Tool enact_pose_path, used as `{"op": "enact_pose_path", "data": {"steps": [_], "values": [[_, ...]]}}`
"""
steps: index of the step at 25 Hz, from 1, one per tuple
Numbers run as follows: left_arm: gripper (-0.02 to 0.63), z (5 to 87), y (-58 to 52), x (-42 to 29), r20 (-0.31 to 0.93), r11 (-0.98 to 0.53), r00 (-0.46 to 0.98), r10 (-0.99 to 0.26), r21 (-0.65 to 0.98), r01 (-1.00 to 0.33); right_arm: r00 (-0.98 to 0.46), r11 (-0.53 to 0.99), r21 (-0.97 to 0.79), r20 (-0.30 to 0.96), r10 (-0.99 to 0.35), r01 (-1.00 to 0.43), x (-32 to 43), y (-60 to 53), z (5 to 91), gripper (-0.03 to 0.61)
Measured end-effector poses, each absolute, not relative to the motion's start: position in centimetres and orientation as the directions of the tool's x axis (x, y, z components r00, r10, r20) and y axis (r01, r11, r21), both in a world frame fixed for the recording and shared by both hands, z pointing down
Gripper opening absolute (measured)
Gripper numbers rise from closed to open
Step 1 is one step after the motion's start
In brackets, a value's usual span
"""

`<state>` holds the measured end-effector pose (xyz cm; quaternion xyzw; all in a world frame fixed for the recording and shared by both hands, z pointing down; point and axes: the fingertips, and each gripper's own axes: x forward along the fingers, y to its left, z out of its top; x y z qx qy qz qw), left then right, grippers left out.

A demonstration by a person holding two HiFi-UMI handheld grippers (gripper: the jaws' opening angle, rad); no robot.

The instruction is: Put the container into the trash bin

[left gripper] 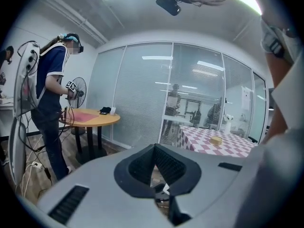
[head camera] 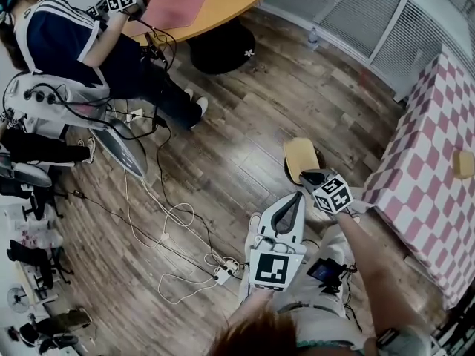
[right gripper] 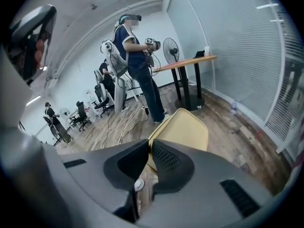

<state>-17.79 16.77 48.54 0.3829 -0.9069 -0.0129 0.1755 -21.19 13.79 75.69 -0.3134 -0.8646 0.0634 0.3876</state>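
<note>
Above the wooden floor (head camera: 245, 124), the right tool (right gripper: 149, 147) pinches the yellow container (right gripper: 183, 127) by its rim for carrying, while the left tool (left gripper: 154, 147) hangs closed and empty.

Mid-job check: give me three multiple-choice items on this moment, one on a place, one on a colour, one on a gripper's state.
1. Where does the small tan box lie?
A. on a chair
B. on the checked table
C. on the floor

2. What colours are that table's checks?
A. blue and white
B. pink and white
C. green and yellow

3. What is between the jaws of the right gripper?
A. nothing
B. a cable
C. the edge of the yellow container

Answers:
1 B: the head view shows the box on the cloth near the picture's right edge.
2 B: the squares alternate pink and white.
3 C: the right gripper view shows the jaws closed on the container's rim.
</note>
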Motion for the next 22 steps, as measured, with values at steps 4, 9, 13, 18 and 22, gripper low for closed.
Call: {"op": "enact_pose_path", "data": {"steps": [4, 9, 13, 18, 22], "values": [[0.005, 50.3, 16.2, -18.4, 0.316, 0.698, -0.631, -0.708, 0.174, -0.695, -0.462, 0.817, -0.368, 0.687, 0.561, 0.445, -21.5, 13.7, 81.4, 0.023], [0.005, 52.3, 16.2, -18.6, 0.336, 0.681, -0.608, -0.719, 0.166, -0.714, -0.388, 0.829, -0.373, 0.752, 0.533, 0.416, -21.5, 13.9, 87.2, 0.023], [0.005, 53.8, 17.6, -18.5, 0.357, 0.691, -0.611, -0.707, 0.164, -0.704, -0.350, 0.847, -0.385, 0.786, 0.509, 0.366, -21.7, 13.7, 90.5, 0.023], [0.005, 54.9, 19.3, -18.6, 0.388, 0.711, -0.620, -0.682, 0.153, -0.686, -0.340, 0.864, -0.402, 0.802, 0.491, 0.302, -22.6, 12.6, 92.7, 0.023], [0.005, 55.6, 20.8, -19.0, 0.400, 0.735, -0.639, -0.657, 0.154, -0.660, -0.331, 0.886, -0.377, 0.828, 0.453, 0.270, -23.3, 11.9, 94.1, 0.032]]}}
